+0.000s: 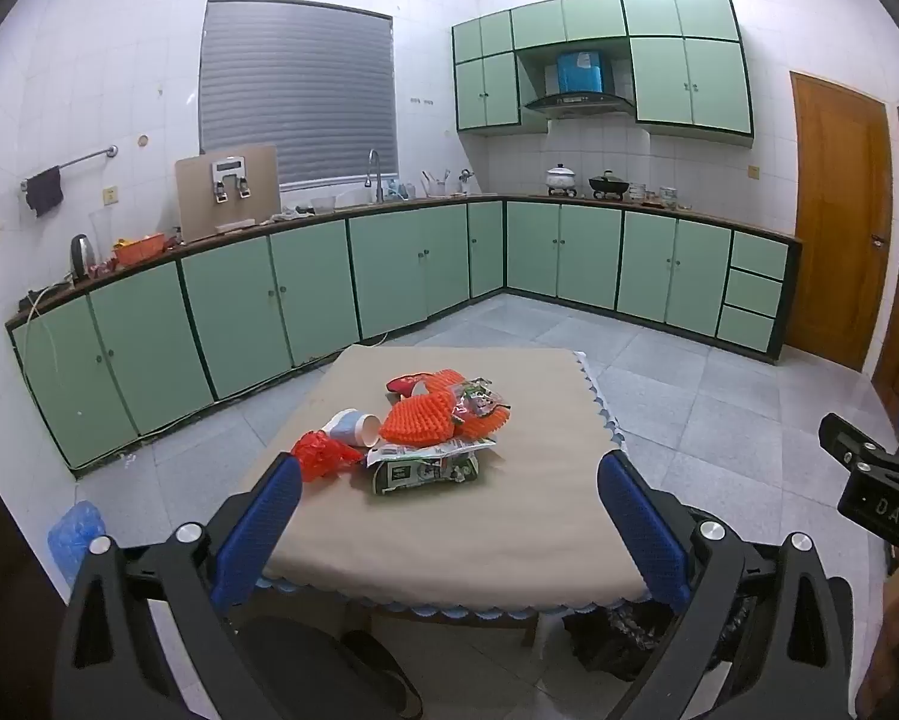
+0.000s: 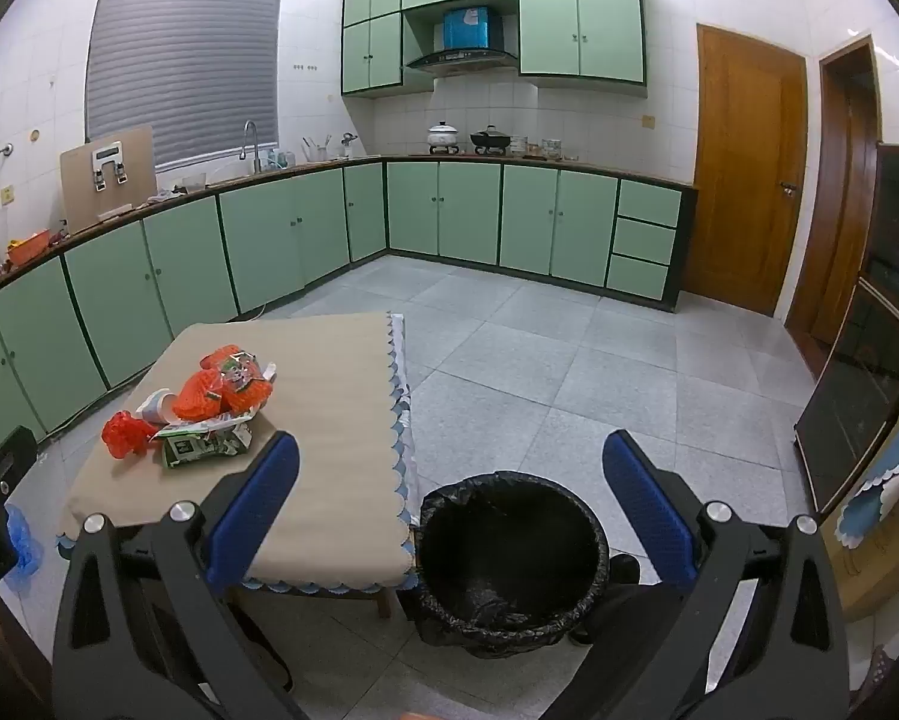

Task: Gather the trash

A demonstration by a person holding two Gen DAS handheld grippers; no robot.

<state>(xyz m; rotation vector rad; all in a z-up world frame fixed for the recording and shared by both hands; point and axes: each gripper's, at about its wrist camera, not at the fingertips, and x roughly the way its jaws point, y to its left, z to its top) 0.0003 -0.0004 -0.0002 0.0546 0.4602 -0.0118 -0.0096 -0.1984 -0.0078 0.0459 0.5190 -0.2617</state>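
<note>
A heap of trash lies on a small table with a beige cloth (image 1: 509, 516): orange foam fruit nets (image 1: 416, 417), a tipped paper cup (image 1: 353, 425), a crumpled red plastic piece (image 1: 320, 455), a green and white wrapper (image 1: 425, 468) and a shiny snack packet (image 1: 479, 399). My left gripper (image 1: 449, 504) is open and empty, held above the table's near edge, short of the heap. My right gripper (image 2: 449, 492) is open and empty, above a bin lined with a black bag (image 2: 509, 558) on the floor right of the table (image 2: 329, 450). The heap also shows in the right wrist view (image 2: 209, 414).
Green cabinets (image 1: 329, 288) line the walls beyond the table. A blue plastic bag (image 1: 74, 531) lies on the floor to the left. A wooden door (image 2: 743, 168) and a dark glass cabinet (image 2: 869, 390) stand to the right. Grey tiled floor (image 2: 569, 360) lies between.
</note>
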